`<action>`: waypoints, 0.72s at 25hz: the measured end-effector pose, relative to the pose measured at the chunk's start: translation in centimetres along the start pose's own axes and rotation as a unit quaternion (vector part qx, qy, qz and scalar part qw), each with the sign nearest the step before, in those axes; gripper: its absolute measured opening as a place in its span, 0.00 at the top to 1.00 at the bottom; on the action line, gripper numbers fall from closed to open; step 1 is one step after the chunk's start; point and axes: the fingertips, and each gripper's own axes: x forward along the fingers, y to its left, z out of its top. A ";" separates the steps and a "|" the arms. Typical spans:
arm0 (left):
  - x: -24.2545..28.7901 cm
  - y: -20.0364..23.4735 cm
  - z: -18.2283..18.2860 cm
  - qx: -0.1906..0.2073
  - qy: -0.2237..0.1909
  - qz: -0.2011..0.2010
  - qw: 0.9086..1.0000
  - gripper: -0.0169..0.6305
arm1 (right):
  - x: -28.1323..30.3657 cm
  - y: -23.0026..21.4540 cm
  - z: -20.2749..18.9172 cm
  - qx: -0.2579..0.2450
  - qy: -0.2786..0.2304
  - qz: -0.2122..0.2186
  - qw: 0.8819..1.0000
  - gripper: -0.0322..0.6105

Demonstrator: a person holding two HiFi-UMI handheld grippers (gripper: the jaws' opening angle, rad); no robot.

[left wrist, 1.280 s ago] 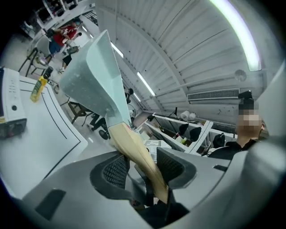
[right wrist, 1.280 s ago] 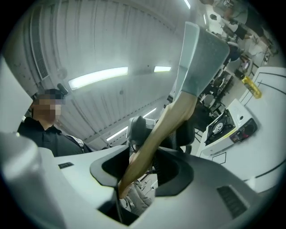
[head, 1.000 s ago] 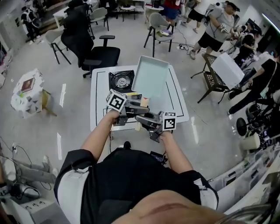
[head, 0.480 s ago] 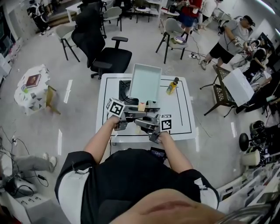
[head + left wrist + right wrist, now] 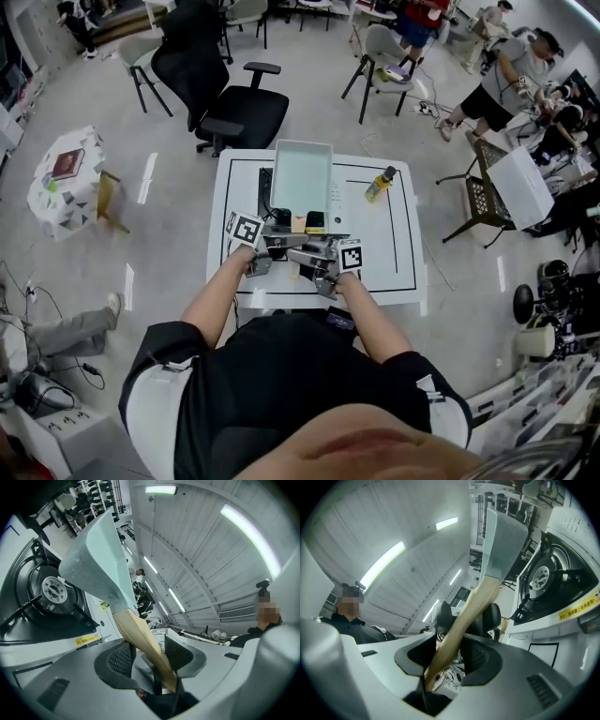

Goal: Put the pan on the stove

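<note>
A pale green rectangular pan (image 5: 301,174) with a wooden handle (image 5: 298,224) hangs tilted over the black gas stove (image 5: 266,190) on the white table (image 5: 375,244), hiding most of it. My left gripper (image 5: 281,241) and right gripper (image 5: 305,256) are both shut on the handle, from the left and the right. In the left gripper view the handle (image 5: 142,641) runs between the pads of the gripper (image 5: 147,657) up to the pan (image 5: 93,559), with the burner (image 5: 54,590) below. In the right gripper view the gripper (image 5: 452,656) clamps the handle (image 5: 466,616); the pan (image 5: 504,541) stands beside the burner (image 5: 541,579).
A yellow bottle (image 5: 379,185) stands on the table to the right of the pan. A black office chair (image 5: 230,103) sits behind the table, a metal rack (image 5: 483,187) at the right. Several people and chairs are further back.
The pan has shifted left over the stove, which showed fully a second ago. The head view has drawn back, and the bottle has come into sight. Both grips on the handle are unchanged.
</note>
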 end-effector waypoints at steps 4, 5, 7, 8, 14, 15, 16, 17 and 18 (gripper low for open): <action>-0.5 2.6 0.4 -0.036 -0.016 -0.003 0.999 0.66 | 0.3 -2.4 0.8 0.006 0.006 0.005 1.000 0.68; -0.6 3.1 0.4 -0.032 -0.017 0.001 0.999 0.66 | 0.3 -2.7 0.8 0.008 0.007 0.005 1.000 0.68; -0.6 4.0 0.5 -0.014 -0.015 0.009 1.000 0.66 | 0.1 -3.5 0.6 0.010 0.010 0.004 1.000 0.68; -0.6 4.3 0.5 -0.011 -0.014 0.012 1.000 0.66 | 0.0 -4.0 0.6 0.013 0.010 0.003 1.000 0.68; -0.6 6.1 -0.9 -0.100 -0.035 -0.007 0.994 0.66 | -0.3 -6.0 0.0 0.050 0.003 -0.002 0.999 0.68; -0.6 6.3 -1.0 -0.103 -0.036 -0.006 0.994 0.66 | -0.4 -6.1 -0.1 0.054 0.002 -0.002 0.999 0.68; -0.6 6.5 -1.1 -0.106 -0.035 -0.005 0.994 0.66 | -0.4 -6.3 -0.2 0.058 0.002 -0.002 0.998 0.68; -0.6 6.7 -1.2 -0.109 -0.034 -0.004 0.994 0.66 | -0.5 -6.5 -0.3 0.063 0.001 -0.004 0.998 0.68; -0.6 6.9 -1.3 -0.111 -0.032 -0.003 0.993 0.66 | -0.5 -6.7 -0.3 0.067 -0.001 -0.005 0.998 0.68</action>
